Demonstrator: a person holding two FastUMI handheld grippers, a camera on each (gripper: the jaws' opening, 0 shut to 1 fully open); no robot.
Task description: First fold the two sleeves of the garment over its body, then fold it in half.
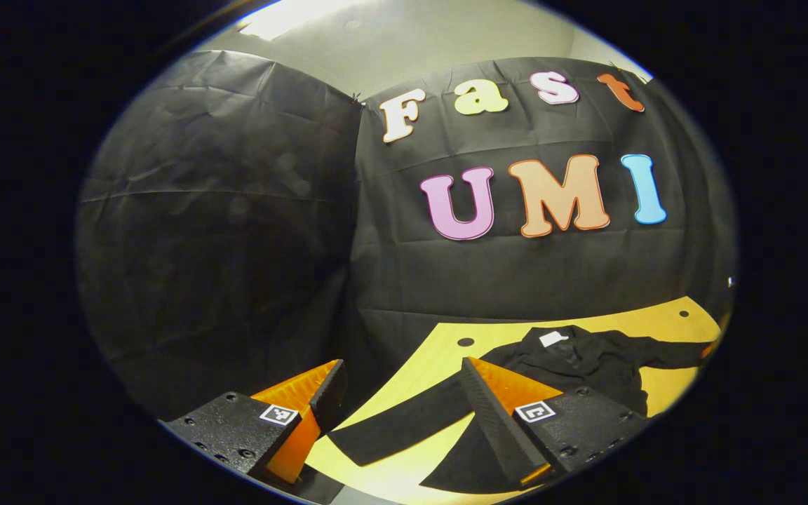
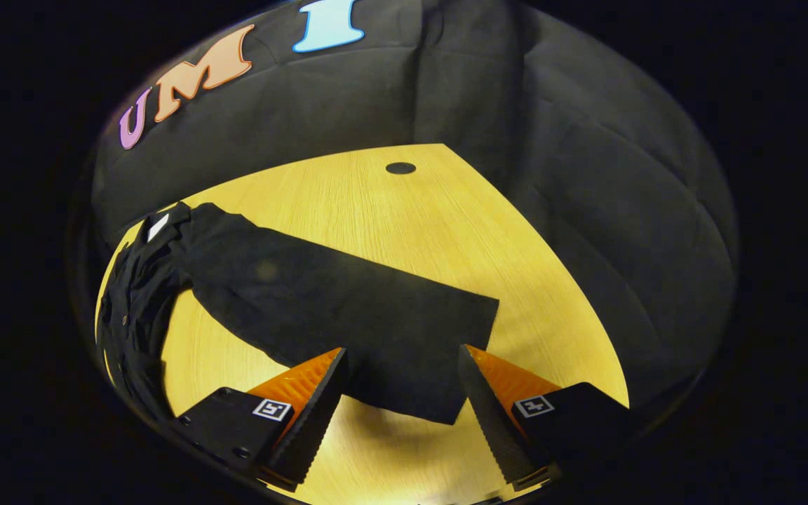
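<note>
Spreading across the table (image 2: pixel 404 210), the shirt (image 2: pixel 144 308) lies flat with its body bunched toward the left of your right gripper view and one sleeve (image 2: pixel 348 315) stretched out straight toward you. That sleeve's cuff end lies between the fingers of your right gripper (image 2: pixel 401 407), which stand wide apart above it; whether either finger touches the cloth you cannot tell, and nothing is pinched. A white tag (image 2: pixel 157 226) sits at the collar, at the far end of the shirt, near the cloth wall (image 2: pixel 586 175).

In your left gripper view the shirt (image 1: pixel 586 361) lies ahead and to the right, collar and tag (image 1: pixel 553 339) toward the wall (image 1: pixel 236 245). The other sleeve (image 1: pixel 404 424) runs from the body down toward you, and its end lies between the fingers of your left gripper (image 1: pixel 404 407). Those fingers are also spread wide, closing on nothing. The right finger (image 1: pixel 495 421) lies over the edge of the sleeve in the picture, while the left finger (image 1: pixel 327 400) stands off the table edge, apart from the cloth. A small dark hole (image 1: pixel 466 342) marks the table just beside the shirt.
</note>
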